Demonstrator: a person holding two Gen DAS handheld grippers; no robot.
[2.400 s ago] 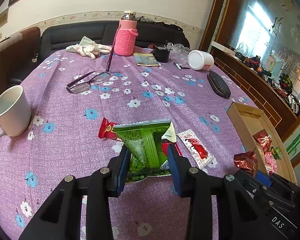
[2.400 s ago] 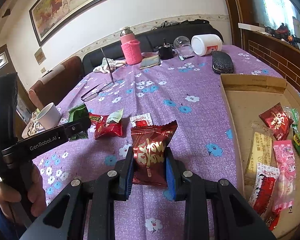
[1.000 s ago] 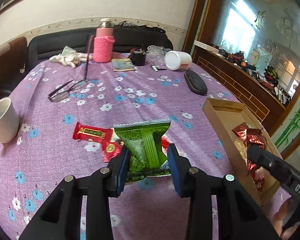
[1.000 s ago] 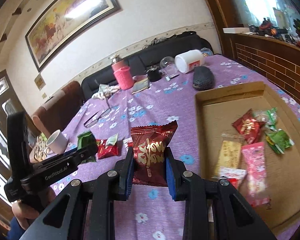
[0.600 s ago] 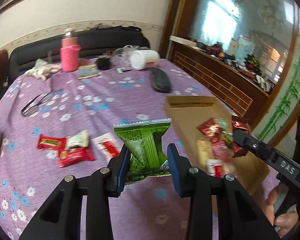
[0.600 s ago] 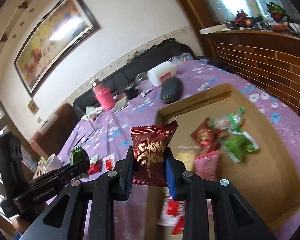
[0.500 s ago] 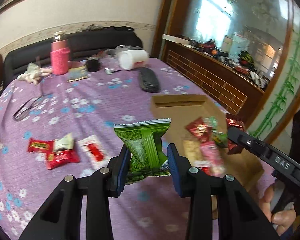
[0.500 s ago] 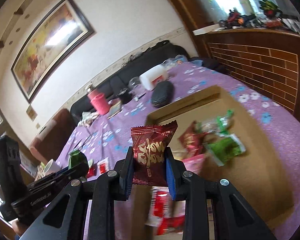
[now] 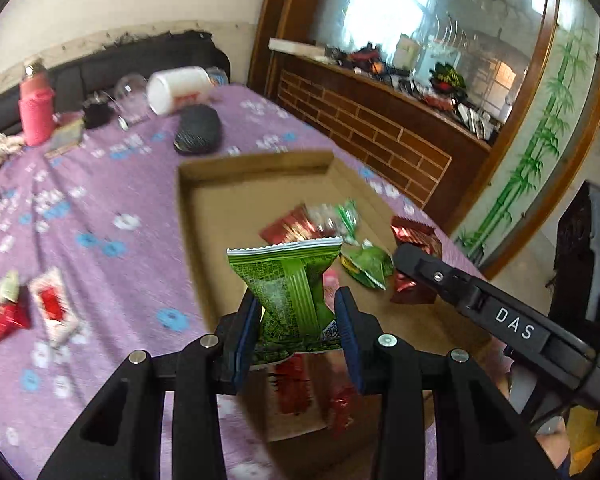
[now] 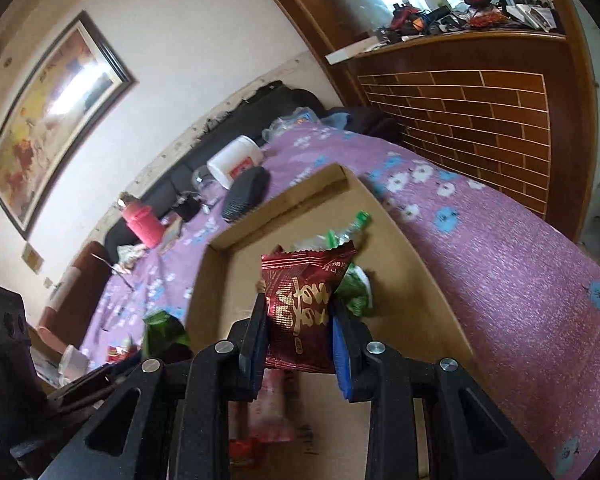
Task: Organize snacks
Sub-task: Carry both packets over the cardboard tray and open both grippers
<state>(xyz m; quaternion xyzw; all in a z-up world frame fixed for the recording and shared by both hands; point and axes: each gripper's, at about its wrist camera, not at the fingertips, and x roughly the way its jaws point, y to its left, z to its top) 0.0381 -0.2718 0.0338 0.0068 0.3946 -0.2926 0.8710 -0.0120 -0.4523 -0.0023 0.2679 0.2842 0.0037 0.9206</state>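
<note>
My left gripper is shut on a green snack packet, held above the near left part of the shallow cardboard box. My right gripper is shut on a dark red snack packet, held over the same cardboard box. The right gripper's body shows at the right of the left wrist view, with the red packet at its tip. Several snacks lie in the box, among them a green one and a red one. The green packet and left gripper show at the lower left of the right wrist view.
Loose red and white snacks lie on the purple flowered tablecloth left of the box. Beyond the box are a black case, a white jar on its side and a pink bottle. A brick-patterned wooden counter runs along the right.
Both grippers have swung to the right from the open tablecloth to over the cardboard box, each still holding its packet. The loose snacks now lie far to the left.
</note>
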